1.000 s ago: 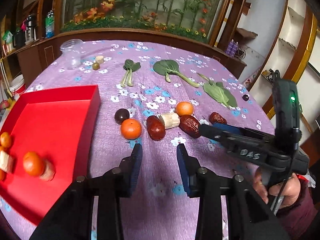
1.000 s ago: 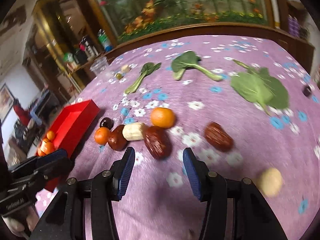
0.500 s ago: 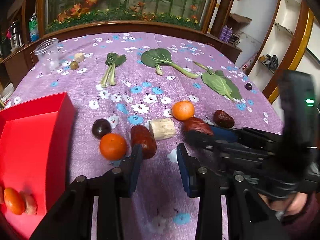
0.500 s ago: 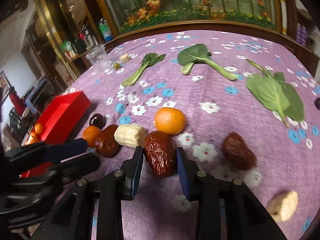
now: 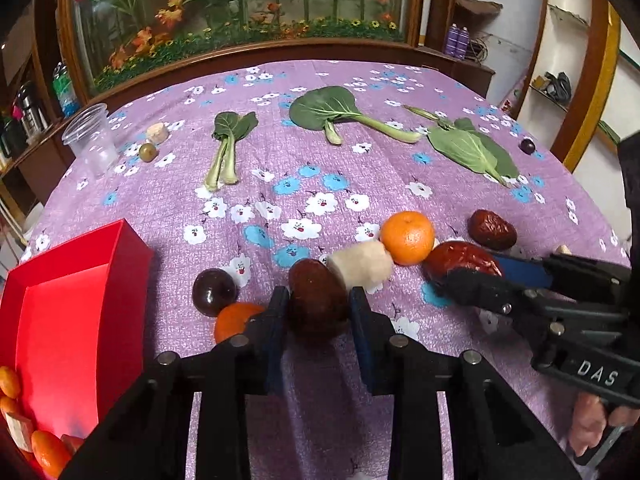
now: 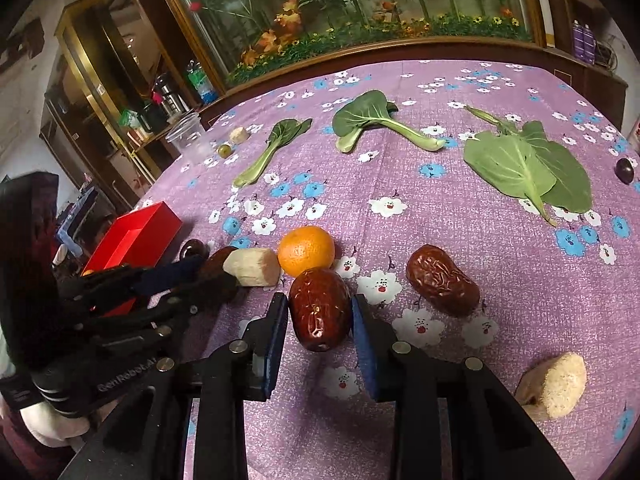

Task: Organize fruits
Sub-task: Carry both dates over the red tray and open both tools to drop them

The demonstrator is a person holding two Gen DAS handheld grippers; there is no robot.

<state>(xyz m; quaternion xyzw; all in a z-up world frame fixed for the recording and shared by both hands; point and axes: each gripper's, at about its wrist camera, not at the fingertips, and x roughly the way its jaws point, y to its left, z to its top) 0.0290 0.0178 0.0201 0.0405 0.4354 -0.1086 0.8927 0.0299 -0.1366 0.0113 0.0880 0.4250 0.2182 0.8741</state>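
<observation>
Already we have some fruit in the red tray (image 5: 80, 300) at the left edge of the tabletop (image 5: 360, 184): a few small oranges (image 5: 48, 452) and a pale chunk lie in its near corner. Most is still out on the cloth, so we judge the job under halfway. Moving right, a dark plum (image 5: 214, 291) and an orange (image 5: 236, 320) sit just beside the tray, then our left gripper (image 5: 318, 312), its jaws closing on a dark red date (image 5: 316, 300) with the pads at its sides. Next come a pale root piece (image 5: 362, 266), a second orange (image 5: 407, 237), and our right gripper (image 6: 320, 316), clamped on a glossy date (image 6: 318, 308). A wrinkled date (image 6: 442, 286) lies free beyond it, and another plum (image 6: 625, 170) sits near the right edge. Greens (image 6: 524, 164) line the far side and, we judge, stay put. Only the left wrist view shows the tray's contents; only the right wrist view shows a beige lump (image 6: 554, 384) near the front right edge, and the grip on the glossy date clearly.
</observation>
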